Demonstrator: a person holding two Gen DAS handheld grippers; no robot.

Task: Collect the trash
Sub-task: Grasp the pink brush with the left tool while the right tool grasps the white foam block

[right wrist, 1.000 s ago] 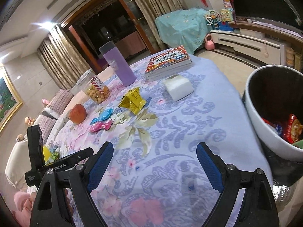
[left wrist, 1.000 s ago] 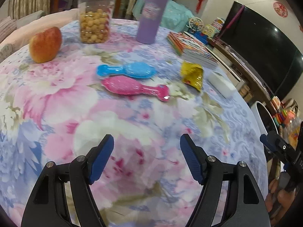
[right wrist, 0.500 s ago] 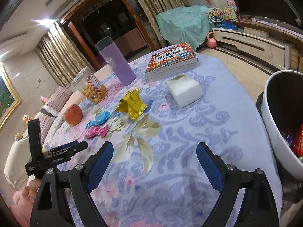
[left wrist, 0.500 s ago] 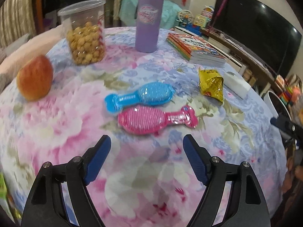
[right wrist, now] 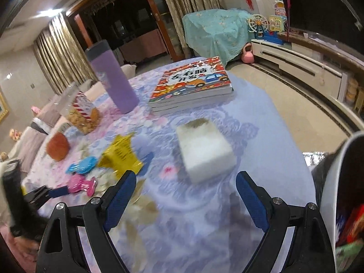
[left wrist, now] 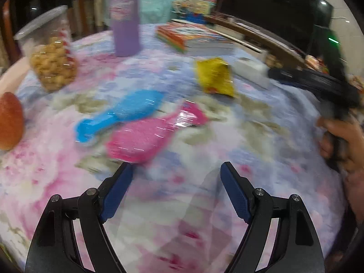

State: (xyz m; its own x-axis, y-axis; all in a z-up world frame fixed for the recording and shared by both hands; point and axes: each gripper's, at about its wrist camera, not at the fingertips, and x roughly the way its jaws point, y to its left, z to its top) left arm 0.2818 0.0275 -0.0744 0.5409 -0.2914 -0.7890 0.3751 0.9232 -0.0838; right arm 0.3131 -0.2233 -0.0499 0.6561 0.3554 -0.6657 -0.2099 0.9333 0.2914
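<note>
In the left wrist view, the left claw [left wrist: 176, 186] hung wide and empty over the floral counter [left wrist: 204, 227], aimed toward the yellow wrapper [left wrist: 215, 77], while in the right wrist view the right claw [right wrist: 185, 195] gaped empty beside the bin [right wrist: 341, 182], likely waiting.

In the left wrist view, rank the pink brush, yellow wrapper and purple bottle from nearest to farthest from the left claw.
1. Pink brush, just ahead, slightly left.
2. Yellow wrapper, farther ahead, right of centre.
3. Purple bottle, upright at the far side, left.
</note>
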